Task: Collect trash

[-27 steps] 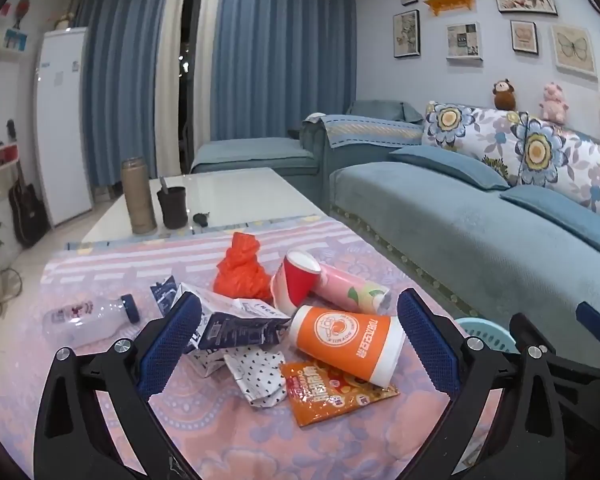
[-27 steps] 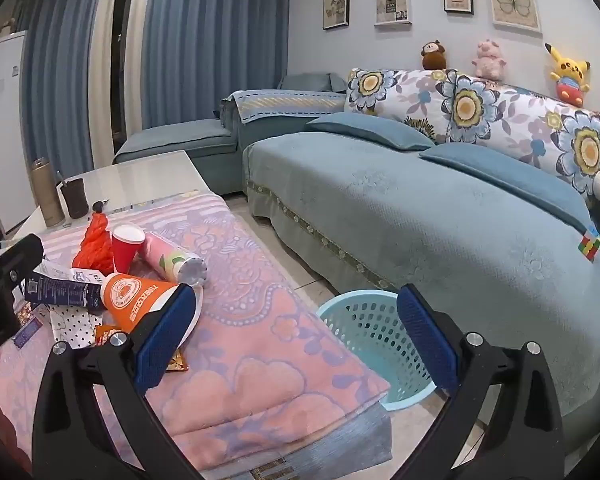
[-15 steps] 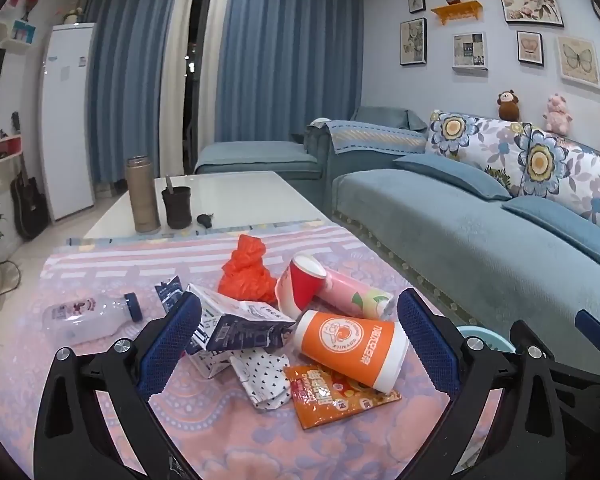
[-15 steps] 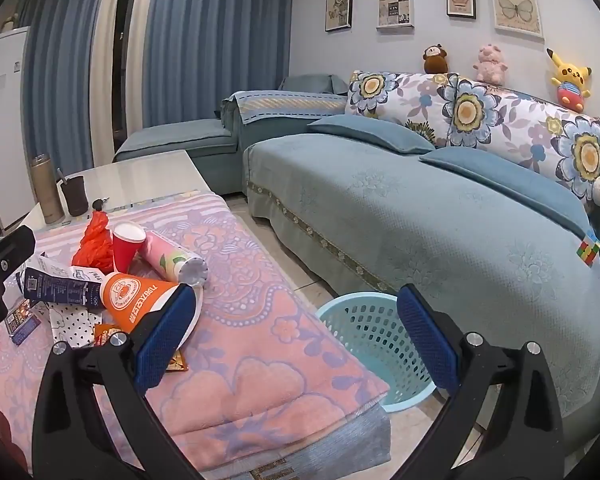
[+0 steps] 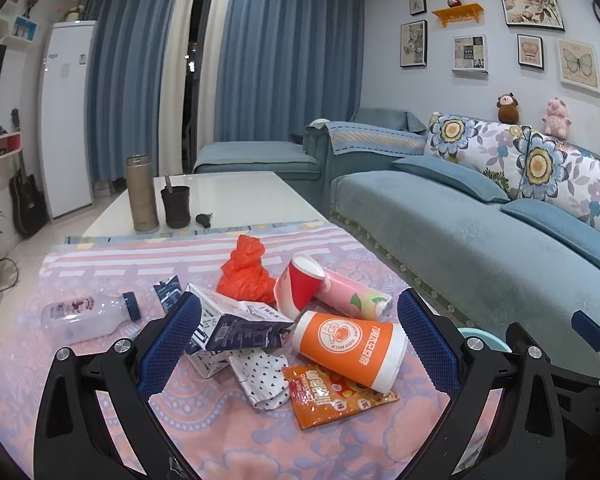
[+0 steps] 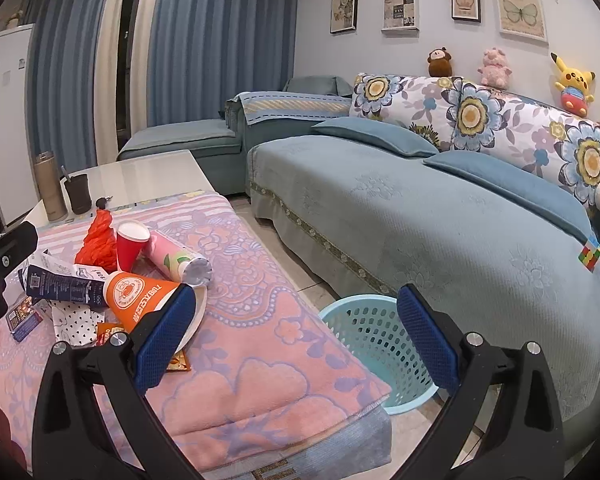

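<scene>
My left gripper (image 5: 298, 334) hovers over the trash heap on the pink-covered worktop (image 5: 228, 436), jaws spread as wide as they go, holding nothing. The orange soy-milk cup (image 5: 350, 346) lies on its side just past the pads — base toward ten o'clock, open rim toward four, so its long axis runs slantwise across my opening. My right gripper (image 6: 296, 330), equally wide and empty, looks toward the turquoise basket (image 6: 374, 344) on the floor at five o'clock off the worktop's corner. I judge the left one nearer the cup — it needs a slight turn to square up.
</scene>
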`<state>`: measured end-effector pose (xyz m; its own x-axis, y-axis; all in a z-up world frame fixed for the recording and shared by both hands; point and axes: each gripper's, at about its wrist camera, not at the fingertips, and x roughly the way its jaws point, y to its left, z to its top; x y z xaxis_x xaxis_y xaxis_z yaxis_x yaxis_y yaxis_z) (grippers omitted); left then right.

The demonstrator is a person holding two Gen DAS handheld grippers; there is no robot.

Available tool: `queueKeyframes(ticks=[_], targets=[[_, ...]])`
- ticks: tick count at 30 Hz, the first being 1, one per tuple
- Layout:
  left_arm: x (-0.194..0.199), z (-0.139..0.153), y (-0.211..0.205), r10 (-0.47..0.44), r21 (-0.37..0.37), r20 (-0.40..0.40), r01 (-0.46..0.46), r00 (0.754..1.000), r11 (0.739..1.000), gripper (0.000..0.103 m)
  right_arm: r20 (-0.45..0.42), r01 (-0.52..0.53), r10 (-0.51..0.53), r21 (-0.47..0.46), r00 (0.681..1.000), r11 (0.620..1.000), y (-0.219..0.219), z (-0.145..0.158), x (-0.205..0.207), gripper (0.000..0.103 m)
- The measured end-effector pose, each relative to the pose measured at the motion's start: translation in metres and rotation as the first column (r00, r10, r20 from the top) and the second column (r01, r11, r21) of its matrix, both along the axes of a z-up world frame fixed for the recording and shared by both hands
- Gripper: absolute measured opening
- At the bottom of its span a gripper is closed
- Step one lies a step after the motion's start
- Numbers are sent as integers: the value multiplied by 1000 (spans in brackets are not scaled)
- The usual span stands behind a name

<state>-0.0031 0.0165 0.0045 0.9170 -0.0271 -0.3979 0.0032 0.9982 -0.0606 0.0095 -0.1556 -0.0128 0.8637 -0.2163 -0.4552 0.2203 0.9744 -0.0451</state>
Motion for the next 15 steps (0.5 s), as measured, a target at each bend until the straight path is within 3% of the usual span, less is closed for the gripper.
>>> queueKeyframes(ticks=[15], targets=[[1,1,6,9,-9,5,-9,1000,1000,95,1,3,-3,-6,1000,1000,0,2,0,95]])
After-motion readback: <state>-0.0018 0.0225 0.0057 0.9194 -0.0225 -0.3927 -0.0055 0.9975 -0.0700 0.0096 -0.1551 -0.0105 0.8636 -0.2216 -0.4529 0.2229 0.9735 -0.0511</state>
